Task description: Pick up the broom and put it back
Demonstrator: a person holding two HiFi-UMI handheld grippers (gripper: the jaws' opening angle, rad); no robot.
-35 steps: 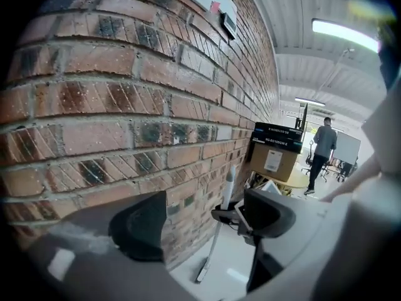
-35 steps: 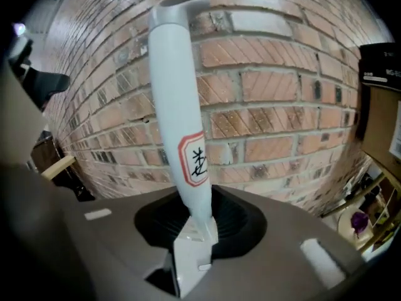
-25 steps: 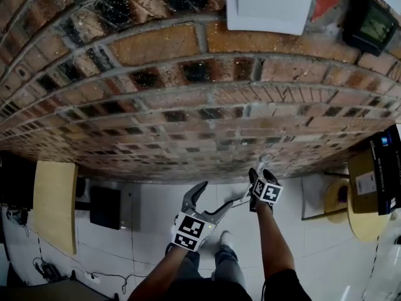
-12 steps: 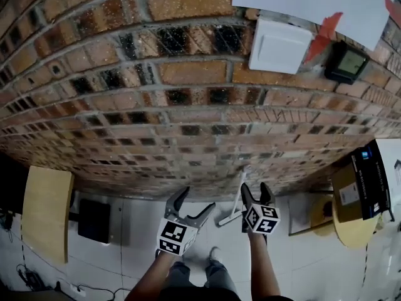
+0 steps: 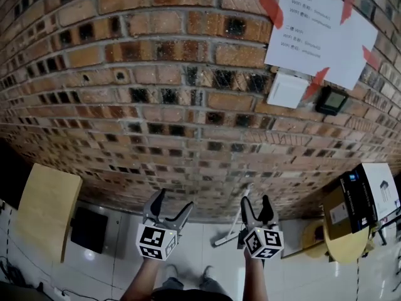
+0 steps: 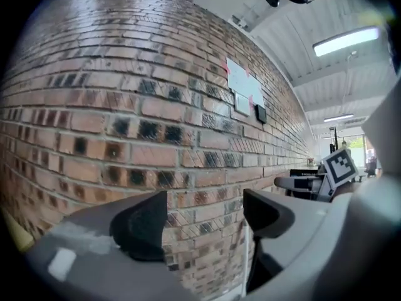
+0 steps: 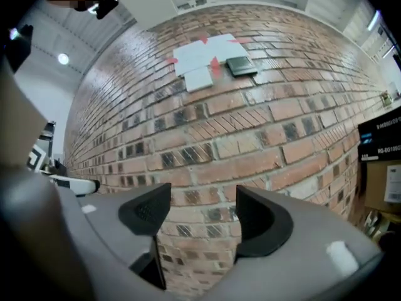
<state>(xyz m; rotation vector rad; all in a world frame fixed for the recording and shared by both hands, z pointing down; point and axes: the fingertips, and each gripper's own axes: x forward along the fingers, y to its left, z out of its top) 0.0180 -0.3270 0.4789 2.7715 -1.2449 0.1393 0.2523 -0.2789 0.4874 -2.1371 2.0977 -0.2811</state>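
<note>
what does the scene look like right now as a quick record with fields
broom: leaning against the brick wall, not held
left gripper: open, empty
right gripper: open, empty, jaws have just been opening
paper notice: taped high on the wall
cardboard box: far right in the head view

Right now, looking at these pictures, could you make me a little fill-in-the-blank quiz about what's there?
1. The wall ahead is built of ____.
2. The paper sheet on it is stuck up with ____ tape.
3. The left gripper and the right gripper both hold ____.
4. In the head view, the broom stands nearer the ____ gripper.
Missing words: brick; red; nothing; right.
Note: the right gripper's jaws have just been opening, with nothing between them.
</note>
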